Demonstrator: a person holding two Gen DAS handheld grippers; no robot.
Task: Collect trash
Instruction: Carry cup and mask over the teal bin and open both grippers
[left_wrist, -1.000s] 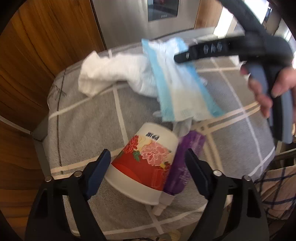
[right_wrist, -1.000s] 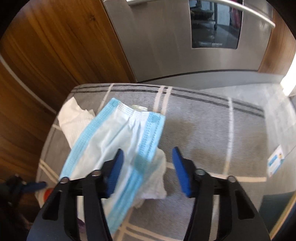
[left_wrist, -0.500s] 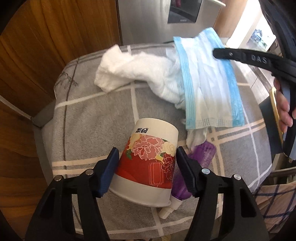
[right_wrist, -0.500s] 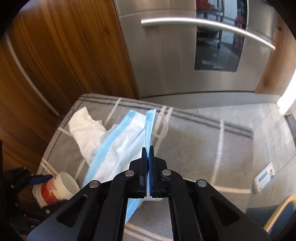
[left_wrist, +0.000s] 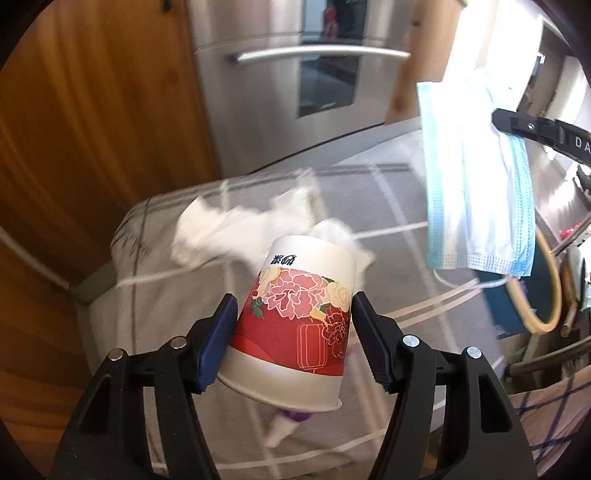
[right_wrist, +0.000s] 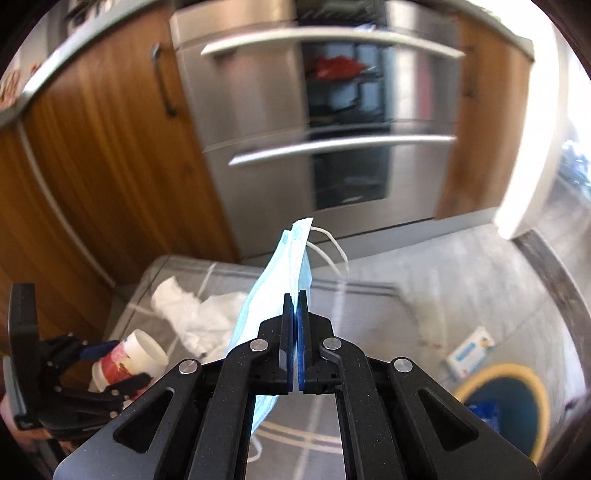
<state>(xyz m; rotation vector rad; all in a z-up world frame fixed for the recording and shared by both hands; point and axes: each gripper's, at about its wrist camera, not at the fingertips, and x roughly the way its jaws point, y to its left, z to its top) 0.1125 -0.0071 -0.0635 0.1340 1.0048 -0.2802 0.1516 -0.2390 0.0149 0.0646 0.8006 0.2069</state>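
1. My left gripper (left_wrist: 291, 332) clamps the red floral paper cup (left_wrist: 295, 325) above the grey checked cushion (left_wrist: 184, 314).
2. My right gripper (right_wrist: 295, 343) pinches the blue pleated face mask (right_wrist: 291, 266), dangling before the stainless steel oven (right_wrist: 332, 129).
3. White crumpled tissue (right_wrist: 192, 314) lies on the cushion.

floral cup (left_wrist: 299, 325), blue mask (left_wrist: 476, 177) aloft

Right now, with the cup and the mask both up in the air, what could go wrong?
1. The paper cup sits tilted between the left gripper pads, so it might slip out.
2. The face mask hangs from the right gripper by one thin edge, so it could slide free.
3. The crumpled tissue and purple tube lie on the checked cloth and could be forgotten.
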